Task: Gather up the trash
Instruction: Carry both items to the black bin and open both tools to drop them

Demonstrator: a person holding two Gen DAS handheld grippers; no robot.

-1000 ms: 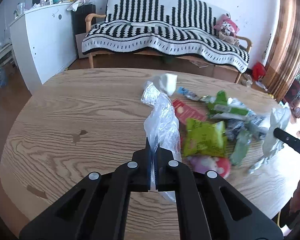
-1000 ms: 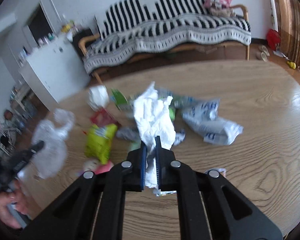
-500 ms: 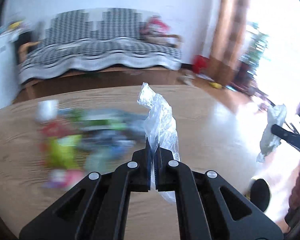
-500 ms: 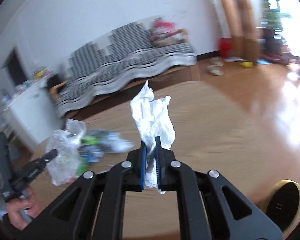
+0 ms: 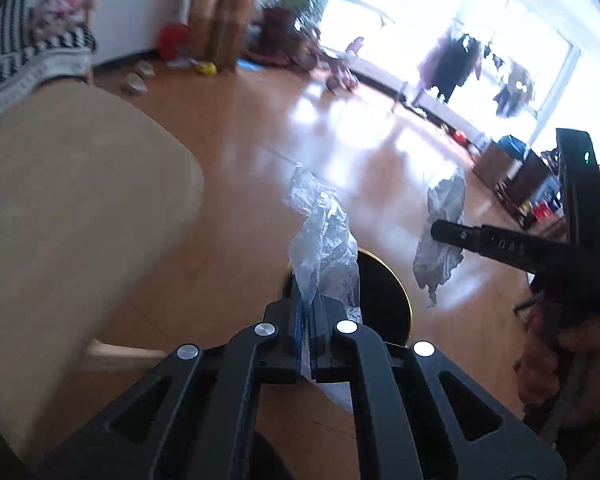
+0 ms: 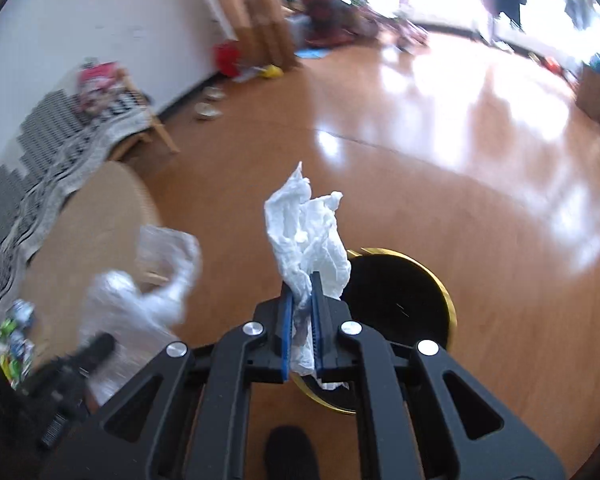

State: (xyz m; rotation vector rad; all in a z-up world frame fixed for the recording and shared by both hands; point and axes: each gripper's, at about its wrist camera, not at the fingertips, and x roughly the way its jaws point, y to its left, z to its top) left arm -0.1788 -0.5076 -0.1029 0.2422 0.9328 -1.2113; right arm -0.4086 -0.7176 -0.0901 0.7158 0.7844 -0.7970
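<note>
My left gripper point(image 5: 310, 308) is shut on a crumpled clear plastic bag point(image 5: 324, 236) and holds it above a black round bin with a gold rim point(image 5: 384, 300) on the floor. My right gripper point(image 6: 301, 284) is shut on a crumpled white tissue point(image 6: 306, 232) and holds it above the same bin point(image 6: 400, 300). In the left wrist view the right gripper point(image 5: 444, 232) shows at the right with the tissue point(image 5: 440, 240). In the right wrist view the left gripper point(image 6: 100, 346) shows at the lower left with the plastic bag point(image 6: 140, 300).
The round wooden table point(image 5: 60, 208) lies to the left, with several wrappers point(image 6: 14, 340) left on it. A striped sofa point(image 6: 52, 148) stands behind it. The shiny wood floor point(image 6: 460, 184) spreads ahead towards bright windows.
Both grippers have swung right, away from the table and its trash pile, and now hang over the bin on the floor. Each keeps hold of its piece.
</note>
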